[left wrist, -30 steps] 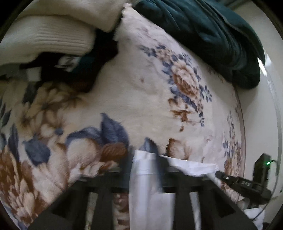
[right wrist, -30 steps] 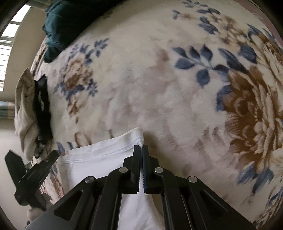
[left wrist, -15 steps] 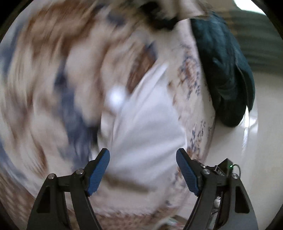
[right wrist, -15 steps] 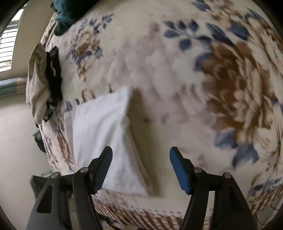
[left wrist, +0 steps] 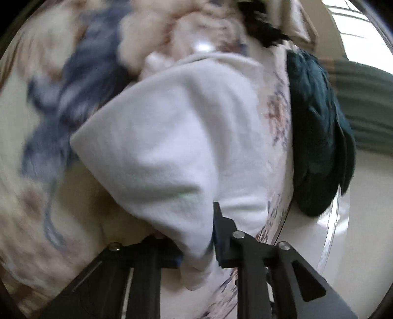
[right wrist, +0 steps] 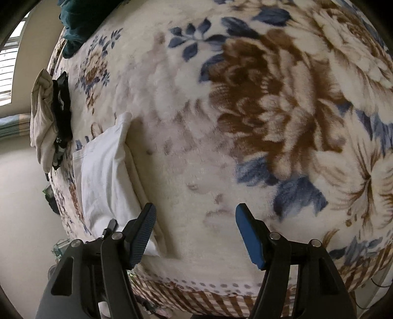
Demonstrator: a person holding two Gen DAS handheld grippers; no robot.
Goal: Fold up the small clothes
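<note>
A folded white garment [left wrist: 172, 137] lies on the floral blanket [left wrist: 49, 208]. In the left wrist view it fills the middle, blurred by motion. My left gripper [left wrist: 196, 235] is at its near corner. The jaws are closing, and the cloth is bunched between the two fingers. In the right wrist view the same garment [right wrist: 103, 171] lies at the left, near the bed's edge. My right gripper [right wrist: 195, 216] stands open over bare blanket [right wrist: 245, 98] to the right of the garment, with nothing between its blue pads.
A dark teal cloth [left wrist: 319, 137] lies on the bed's far side and shows again [right wrist: 73, 22] at the top left. A beige garment [right wrist: 41, 117] and a black one [right wrist: 61, 105] are heaped by the bed's edge. Pale floor lies beyond the edge.
The right gripper opened, let go of the white garment and moved off to its right. The left gripper rolled, swung across, opened wide, then closed on the garment's near corner.
</note>
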